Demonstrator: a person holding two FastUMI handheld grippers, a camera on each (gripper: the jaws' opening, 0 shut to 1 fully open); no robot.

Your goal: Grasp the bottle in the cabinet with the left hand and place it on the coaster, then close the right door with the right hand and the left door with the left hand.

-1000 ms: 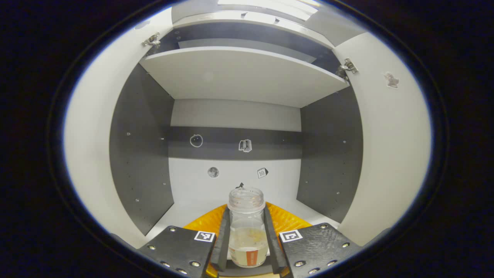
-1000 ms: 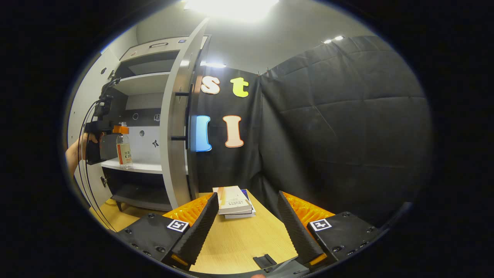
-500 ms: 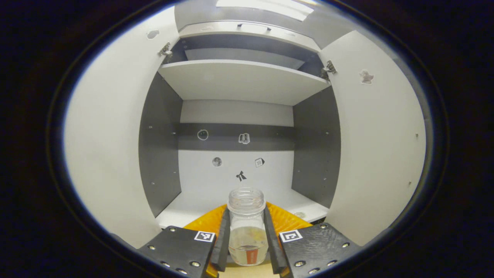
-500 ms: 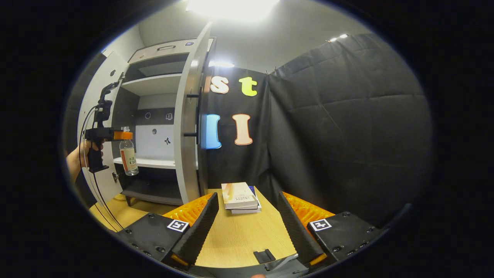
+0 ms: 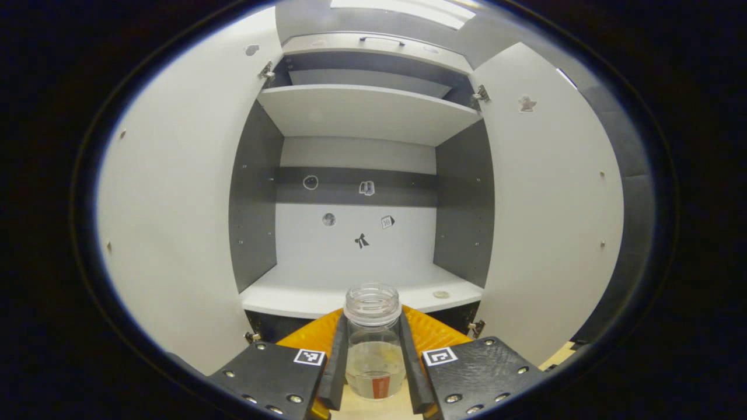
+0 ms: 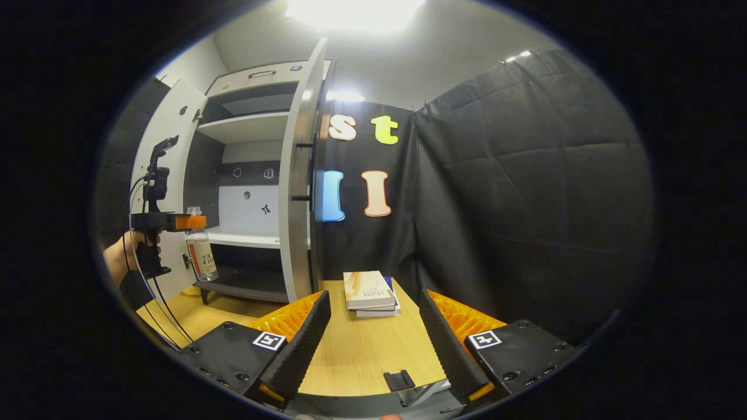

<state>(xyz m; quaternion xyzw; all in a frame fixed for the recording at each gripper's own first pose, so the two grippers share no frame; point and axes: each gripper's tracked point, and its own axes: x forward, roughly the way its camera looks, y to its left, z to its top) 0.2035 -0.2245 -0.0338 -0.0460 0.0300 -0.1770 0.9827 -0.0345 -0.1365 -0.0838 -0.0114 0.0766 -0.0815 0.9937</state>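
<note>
A clear, capless bottle with a little liquid and an orange-and-white label sits between the fingers of my left gripper, which is shut on its body. It hangs in the air in front of the open cabinet, below the level of the white shelf. In the right gripper view the bottle hangs from the left gripper, held by a hand, outside the cabinet. Both doors stand open: the left door and the right door. My right gripper is open over the wooden table, holding nothing.
The right door stands edge-on with two dark handle pegs. A stack of books lies at the table's far edge. A small black clip lies near my right fingers. A small round object rests on the shelf.
My left gripper has drawn back out of the cabinet with the bottle and sunk below shelf level. The right gripper stays open and has barely moved.
</note>
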